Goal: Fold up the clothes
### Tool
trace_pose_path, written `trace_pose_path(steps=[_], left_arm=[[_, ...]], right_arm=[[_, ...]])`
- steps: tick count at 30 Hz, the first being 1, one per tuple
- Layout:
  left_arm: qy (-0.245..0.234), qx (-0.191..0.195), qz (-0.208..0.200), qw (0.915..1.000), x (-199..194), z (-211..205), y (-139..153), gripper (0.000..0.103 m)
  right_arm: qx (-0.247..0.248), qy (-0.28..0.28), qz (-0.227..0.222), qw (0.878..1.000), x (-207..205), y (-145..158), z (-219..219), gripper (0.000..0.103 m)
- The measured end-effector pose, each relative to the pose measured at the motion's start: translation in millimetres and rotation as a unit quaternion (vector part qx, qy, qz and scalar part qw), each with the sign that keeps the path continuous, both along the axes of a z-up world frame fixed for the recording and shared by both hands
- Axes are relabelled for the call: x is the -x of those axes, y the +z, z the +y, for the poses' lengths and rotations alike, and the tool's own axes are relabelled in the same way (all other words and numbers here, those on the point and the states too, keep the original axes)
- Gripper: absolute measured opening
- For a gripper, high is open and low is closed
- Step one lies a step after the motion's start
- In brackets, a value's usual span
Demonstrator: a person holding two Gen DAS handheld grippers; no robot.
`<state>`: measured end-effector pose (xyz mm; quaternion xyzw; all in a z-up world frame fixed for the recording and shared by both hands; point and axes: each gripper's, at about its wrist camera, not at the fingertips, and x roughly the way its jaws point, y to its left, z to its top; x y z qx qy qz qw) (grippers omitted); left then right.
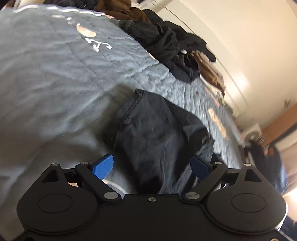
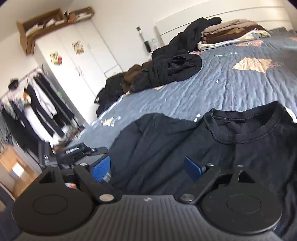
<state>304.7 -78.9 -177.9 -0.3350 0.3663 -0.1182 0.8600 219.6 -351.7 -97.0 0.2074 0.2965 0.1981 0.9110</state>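
Observation:
A black T-shirt [image 2: 232,148] lies spread on the grey-blue quilted bedspread [image 2: 213,89], its collar [image 2: 246,128] toward the far side. In the left wrist view one sleeve of the black T-shirt [image 1: 157,133] lies on the quilt with its hemmed edge toward the far side. My left gripper [image 1: 152,167] stands open just over this sleeve, and its blue pads [image 1: 103,166] do not press the cloth. My right gripper [image 2: 146,168] is open too, low over the shirt's shoulder area. The left tool's black housing [image 2: 74,151] shows just left of it.
A heap of unfolded black and brown clothes [image 2: 167,72] lies along the bed's far edge. A folded brown stack [image 2: 230,31] sits by the white headboard [image 2: 213,16]. A white wardrobe [image 2: 78,55] and a clothes rack [image 2: 37,103] stand beyond the bed.

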Motion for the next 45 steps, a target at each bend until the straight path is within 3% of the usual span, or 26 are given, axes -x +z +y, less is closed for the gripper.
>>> trace_pose_path(steps=[2,8,13,22,24,26,29,35,40,43,45], left_arm=[[-0.002,0.002,0.004,1.0000,-4,0,-3,0.078],[-0.007,-0.020,-0.004,0.9998,-7,-7,-3,0.074],[0.013,-0.013,0.003,0.9998,-9,1,-5,0.073],[0.020,0.005,0.004,0.9998,-15,5,-12,0.073],[0.016,-0.001,-0.002,0.9999,-15,3,-12,0.066],[0.014,-0.009,-0.004,0.9999,-15,1,-13,0.041],[0.017,-0.015,-0.007,0.9997,-14,3,-11,0.032],[-0.009,-0.039,-0.061,0.9974,-8,-7,14,0.022],[-0.072,-0.066,-0.125,0.9874,1,-35,35,0.016],[-0.116,-0.107,-0.174,0.9720,12,-63,53,0.016],[-0.158,-0.147,-0.209,0.9540,24,-88,66,0.016]], right_arm=[[0.000,0.006,0.002,1.000,-2,-2,2,0.087],[0.022,0.014,0.007,1.000,-3,-7,8,0.087],[0.010,0.042,0.006,0.999,-8,-6,16,0.087],[0.071,0.094,-0.015,0.993,-8,18,50,0.087],[0.070,0.099,-0.016,0.993,-6,19,56,0.087],[0.071,0.105,-0.017,0.992,-3,20,62,0.087],[0.084,0.111,-0.023,0.990,1,21,72,0.087],[0.094,0.112,-0.028,0.989,6,28,72,0.087],[0.085,0.102,-0.026,0.991,6,31,63,0.087],[0.082,0.096,-0.026,0.992,6,34,54,0.087],[0.079,0.087,-0.025,0.993,6,36,45,0.087]])
